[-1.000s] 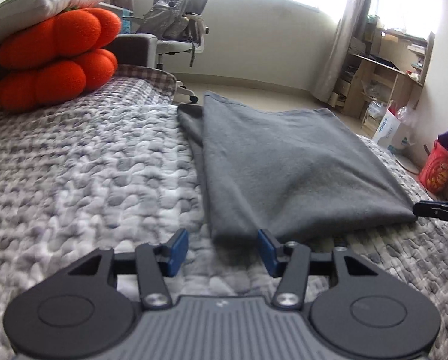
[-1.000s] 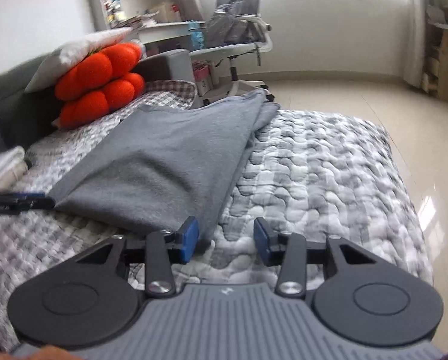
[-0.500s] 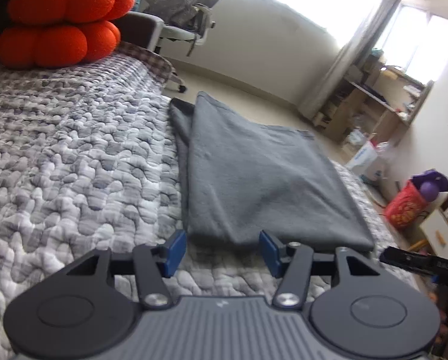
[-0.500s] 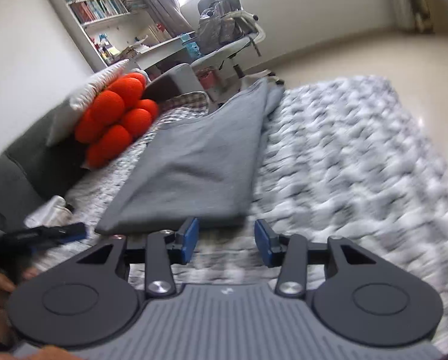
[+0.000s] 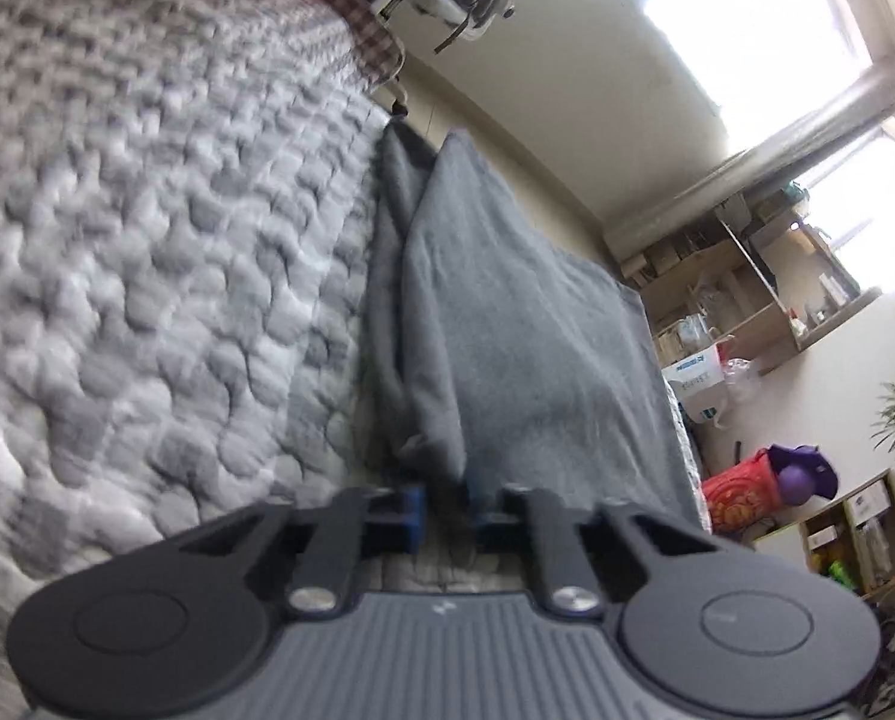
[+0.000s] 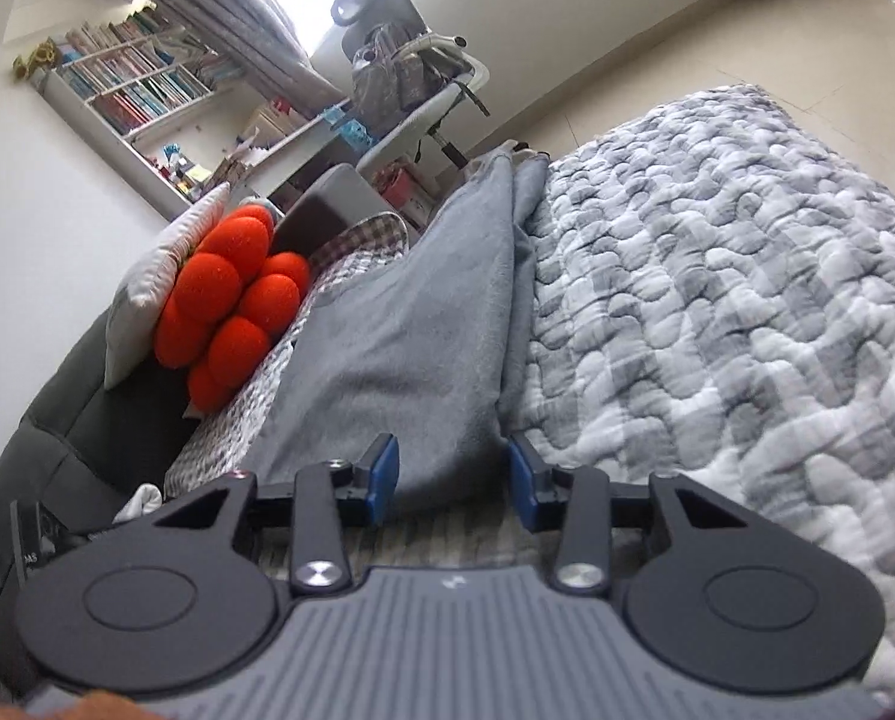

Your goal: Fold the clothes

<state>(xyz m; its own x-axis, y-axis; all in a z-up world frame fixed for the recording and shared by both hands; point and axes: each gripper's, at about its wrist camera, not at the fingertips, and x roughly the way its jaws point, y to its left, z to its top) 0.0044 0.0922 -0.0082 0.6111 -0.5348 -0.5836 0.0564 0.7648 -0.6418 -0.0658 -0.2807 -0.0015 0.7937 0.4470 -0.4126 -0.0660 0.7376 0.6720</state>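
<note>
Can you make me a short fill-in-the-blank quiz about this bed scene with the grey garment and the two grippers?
1. The grey garment lies on a quilted ____.
2. The left gripper has pinched the garment's near ____.
3. The right gripper has its blue pads on either side of the garment, and its jaws are ____.
4. The bumpy cushion by the white pillow is coloured ____.

Missing words: bed cover; edge; closing; orange
</note>
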